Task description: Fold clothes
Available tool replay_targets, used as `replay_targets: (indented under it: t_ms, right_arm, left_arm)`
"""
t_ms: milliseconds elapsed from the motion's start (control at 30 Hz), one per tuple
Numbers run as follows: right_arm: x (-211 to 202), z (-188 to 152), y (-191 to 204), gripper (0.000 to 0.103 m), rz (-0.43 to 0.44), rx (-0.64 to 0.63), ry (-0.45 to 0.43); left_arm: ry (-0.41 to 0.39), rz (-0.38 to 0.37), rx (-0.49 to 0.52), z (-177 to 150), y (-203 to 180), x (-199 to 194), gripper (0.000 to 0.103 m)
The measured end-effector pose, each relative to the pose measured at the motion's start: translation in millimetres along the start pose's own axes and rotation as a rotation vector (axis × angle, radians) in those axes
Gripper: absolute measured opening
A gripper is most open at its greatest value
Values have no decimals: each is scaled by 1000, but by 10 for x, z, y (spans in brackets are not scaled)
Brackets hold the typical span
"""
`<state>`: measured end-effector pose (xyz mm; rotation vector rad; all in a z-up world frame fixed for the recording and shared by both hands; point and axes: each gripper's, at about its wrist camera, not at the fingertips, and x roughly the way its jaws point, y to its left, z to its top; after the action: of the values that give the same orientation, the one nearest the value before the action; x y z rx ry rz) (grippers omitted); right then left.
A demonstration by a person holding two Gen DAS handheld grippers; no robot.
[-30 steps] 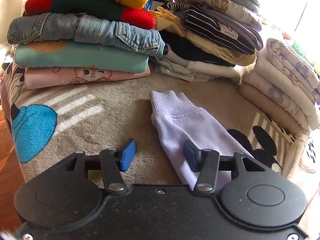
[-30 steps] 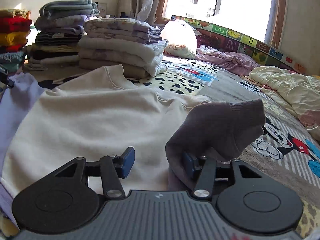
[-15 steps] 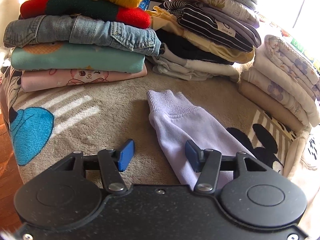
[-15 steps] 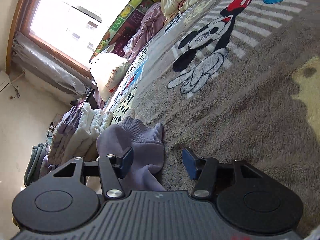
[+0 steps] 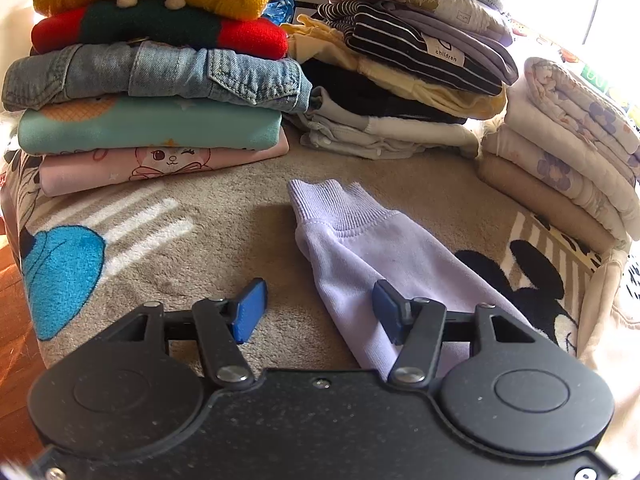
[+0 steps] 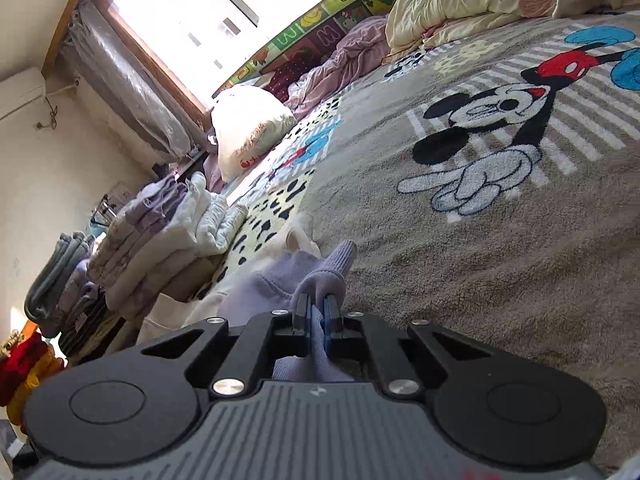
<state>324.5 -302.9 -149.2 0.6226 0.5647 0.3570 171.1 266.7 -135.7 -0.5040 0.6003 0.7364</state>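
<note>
The right tool (image 6: 316, 316) is clamped tight on the ribbed cuff of a pale lilac sweatshirt sleeve (image 6: 324, 276), holding it just above the grey plush cartoon-print blanket (image 6: 480, 280) covering the bed. The left tool (image 5: 318, 310) hangs wide apart and empty over the blanket, its right blue pad above the other lilac sleeve (image 5: 360, 248), which lies flat. Beyond it, along the bed's far edge, stand stacks of folded clothes (image 5: 160, 92).

Left open, right clamped.
Black left gripper (image 5: 318, 307): 2 blue pads spread wide. Black right gripper (image 6: 318, 314): jaws pinched on lilac ribbed sleeve cuff (image 6: 326, 276).
</note>
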Motion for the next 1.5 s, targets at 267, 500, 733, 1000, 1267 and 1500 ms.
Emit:
replay_targets:
  t_ms: [267, 500, 733, 1000, 1267, 1500]
  right_arm:
    - [-1027, 115, -466, 13, -384, 93, -234]
    - [-1061, -26, -704, 40, -435, 145, -220]
    - [-1015, -307, -514, 55, -352, 249, -137]
    - [-1036, -955, -70, 55, -121, 357, 20]
    - [-931, -1282, 12, 17, 12, 516, 65]
    - [-861, -1419, 17, 3, 82, 572, 43]
  left_arm:
    - [5, -18, -25, 15, 47, -21, 58]
    - [11, -48, -108, 29, 165, -65, 59]
    - [53, -127, -302, 12, 407, -191, 59]
    - [270, -412, -227, -844, 170, -1070, 59]
    - [450, -602, -136, -1478, -424, -1242, 63]
    - [416, -629, -102, -1535, -544, -1168, 16]
